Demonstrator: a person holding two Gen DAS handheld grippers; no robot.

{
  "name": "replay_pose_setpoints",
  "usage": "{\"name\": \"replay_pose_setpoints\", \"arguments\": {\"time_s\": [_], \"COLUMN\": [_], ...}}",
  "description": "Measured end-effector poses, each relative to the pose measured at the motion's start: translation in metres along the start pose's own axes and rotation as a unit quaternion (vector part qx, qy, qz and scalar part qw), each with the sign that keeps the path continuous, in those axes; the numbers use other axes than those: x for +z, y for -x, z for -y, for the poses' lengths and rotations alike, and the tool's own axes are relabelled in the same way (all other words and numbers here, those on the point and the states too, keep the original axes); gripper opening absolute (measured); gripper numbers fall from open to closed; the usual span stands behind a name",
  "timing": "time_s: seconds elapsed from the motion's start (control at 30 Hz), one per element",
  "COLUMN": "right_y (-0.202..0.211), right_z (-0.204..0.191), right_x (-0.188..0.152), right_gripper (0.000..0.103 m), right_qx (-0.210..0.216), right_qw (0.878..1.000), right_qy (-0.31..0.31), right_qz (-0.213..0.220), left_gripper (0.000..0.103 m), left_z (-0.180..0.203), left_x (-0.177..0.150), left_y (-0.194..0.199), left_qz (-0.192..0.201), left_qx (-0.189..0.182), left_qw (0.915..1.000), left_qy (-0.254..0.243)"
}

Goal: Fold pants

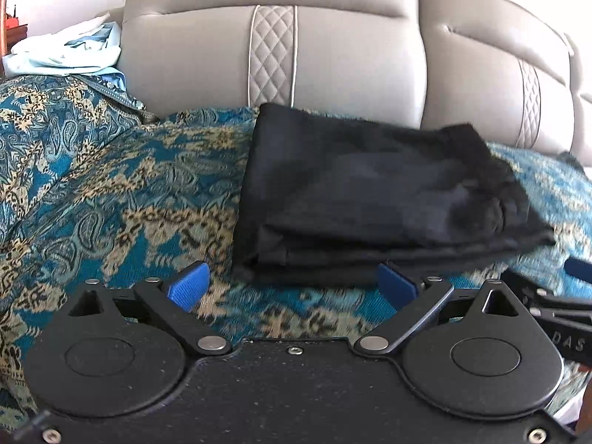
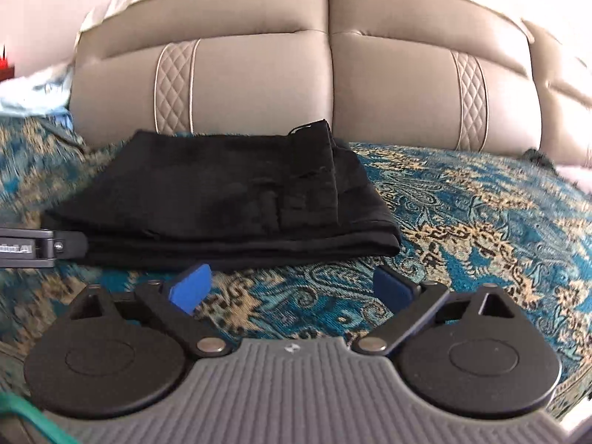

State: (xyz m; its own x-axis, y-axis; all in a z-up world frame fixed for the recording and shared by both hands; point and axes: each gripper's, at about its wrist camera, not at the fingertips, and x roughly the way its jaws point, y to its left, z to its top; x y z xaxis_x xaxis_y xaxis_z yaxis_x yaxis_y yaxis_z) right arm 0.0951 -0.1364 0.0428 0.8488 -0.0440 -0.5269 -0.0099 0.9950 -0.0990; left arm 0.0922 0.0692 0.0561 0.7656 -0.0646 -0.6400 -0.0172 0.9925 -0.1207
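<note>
Black pants (image 1: 370, 199) folded compact on bed (image 1: 129, 192) near headboard (image 1: 333, 55). Left gripper (image 1: 292, 285), right gripper (image 2: 292, 288) both wide, empty. Retreat clear without snagging stack.

Black pants (image 1: 370, 199) mid-frame on a teal cover (image 1: 111, 192) with gold paisley. Behind, a beige headboard (image 1: 351, 55) with quilted diamond strips. Blue pads (image 1: 187, 288) on black grippers, pale blue cloth (image 1: 66, 53) upper left.

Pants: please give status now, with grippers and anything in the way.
Left gripper open, right gripper open, both empty. Pants folded, lying on the patterned cover, short of the headboard. Nothing on the pants.
</note>
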Motion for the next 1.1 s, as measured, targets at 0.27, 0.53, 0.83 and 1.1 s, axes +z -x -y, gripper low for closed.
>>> {"name": "replay_pose_setpoints", "arguments": {"time_s": [0.27, 0.53, 0.83, 1.1], "right_y": [-0.013, -0.018, -0.020, -0.022], "right_z": [0.000, -0.011, -0.011, -0.015], "right_x": [-0.011, -0.018, -0.020, -0.018], "right_gripper": [0.103, 0.103, 0.103, 0.103], "right_qx": [-0.003, 0.004, 0.011, 0.020], "right_qw": [1.000, 1.000, 1.000, 1.000], "right_qy": [-0.013, 0.016, 0.015, 0.020], "right_qz": [-0.013, -0.002, -0.001, -0.002], "left_gripper": [0.099, 0.103, 0.103, 0.103], "left_z": [-0.002, 0.002, 0.003, 0.003], "left_x": [-0.009, -0.014, -0.015, -0.015], "left_y": [-0.018, -0.023, -0.025, -0.026], "left_qz": [-0.027, -0.012, -0.003, -0.005], "left_qx": [0.007, 0.014, 0.013, 0.014], "left_qw": [0.9996, 0.9997, 0.9997, 0.9997], "left_qy": [0.004, -0.017, -0.020, -0.018]}}
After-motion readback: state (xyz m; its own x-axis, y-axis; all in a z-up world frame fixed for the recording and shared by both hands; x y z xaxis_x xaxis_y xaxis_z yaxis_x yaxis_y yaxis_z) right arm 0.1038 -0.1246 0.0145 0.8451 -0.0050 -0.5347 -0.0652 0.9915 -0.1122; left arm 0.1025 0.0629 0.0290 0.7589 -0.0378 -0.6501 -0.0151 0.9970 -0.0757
